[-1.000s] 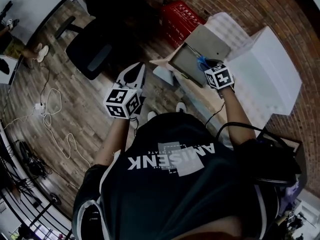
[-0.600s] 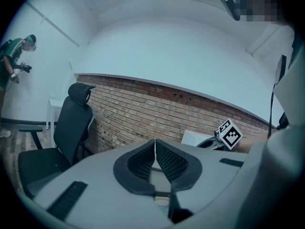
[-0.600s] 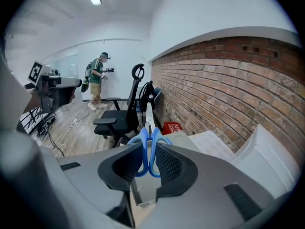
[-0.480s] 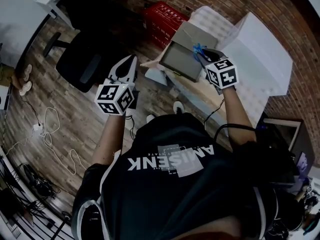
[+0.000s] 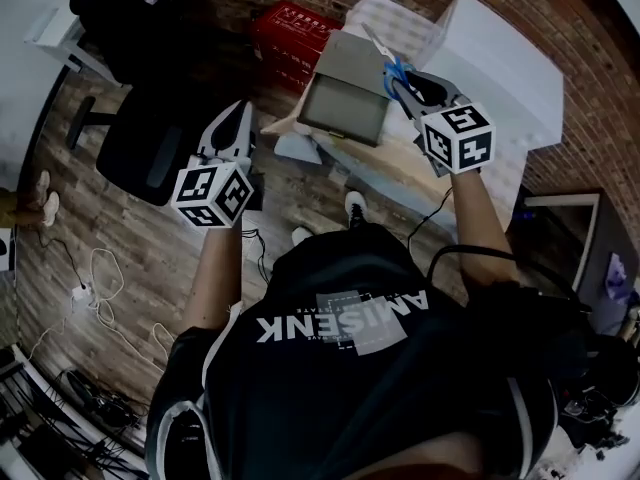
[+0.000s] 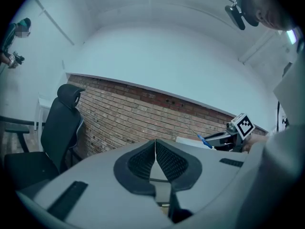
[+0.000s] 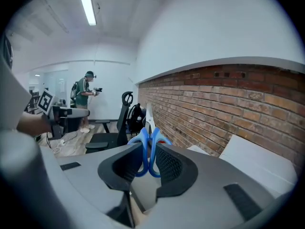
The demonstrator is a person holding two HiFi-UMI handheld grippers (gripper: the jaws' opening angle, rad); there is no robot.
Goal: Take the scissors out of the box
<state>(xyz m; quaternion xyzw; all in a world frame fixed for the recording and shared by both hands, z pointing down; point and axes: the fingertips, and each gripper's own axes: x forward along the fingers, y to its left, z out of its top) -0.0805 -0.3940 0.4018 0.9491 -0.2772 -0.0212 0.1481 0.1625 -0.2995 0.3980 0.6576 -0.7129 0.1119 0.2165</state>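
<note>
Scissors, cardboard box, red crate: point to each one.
scissors (image 5: 392,73): head view, blue handle.
cardboard box (image 5: 345,111): head view, bare inside bottom.
red crate (image 5: 293,30): head view, top face.

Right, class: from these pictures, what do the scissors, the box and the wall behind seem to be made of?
Scissors: the blue handle loops look like smooth moulded plastic; the pale, narrow blades look like metal, likely steel.
Box: probably cardboard, matt brownish-grey with thin folded flaps.
Wall: bare red-brown brick with visible mortar lines.
</note>
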